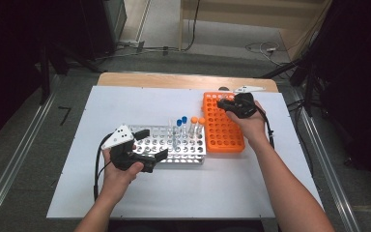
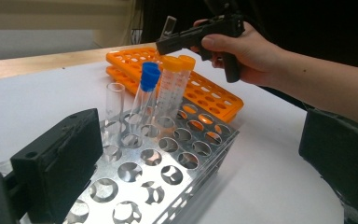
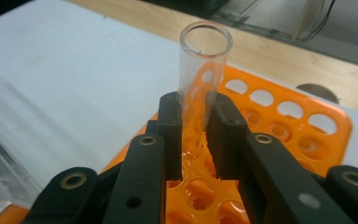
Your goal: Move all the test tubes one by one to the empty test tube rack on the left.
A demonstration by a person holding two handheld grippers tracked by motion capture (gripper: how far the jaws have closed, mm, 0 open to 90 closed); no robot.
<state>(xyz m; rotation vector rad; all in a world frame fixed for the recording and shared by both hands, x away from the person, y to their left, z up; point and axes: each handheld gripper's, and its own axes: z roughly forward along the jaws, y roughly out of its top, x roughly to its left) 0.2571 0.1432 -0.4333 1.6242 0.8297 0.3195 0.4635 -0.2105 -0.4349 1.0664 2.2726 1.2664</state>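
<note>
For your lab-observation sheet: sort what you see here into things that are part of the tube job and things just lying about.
In the job:
- right gripper, shut on the clear tube
- orange rack
- metal rack, between the open jaws of the left gripper
- capped tubes

Lying about:
- cables on the floor
- table

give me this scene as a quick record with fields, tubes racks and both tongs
right tongs: shut on clear open tube, above orange rack
left tongs: open, jaws either side of metal rack end
metal rack holds: blue-capped tubes, orange-capped tubes, one clear uncapped tube
surface: white table
</note>
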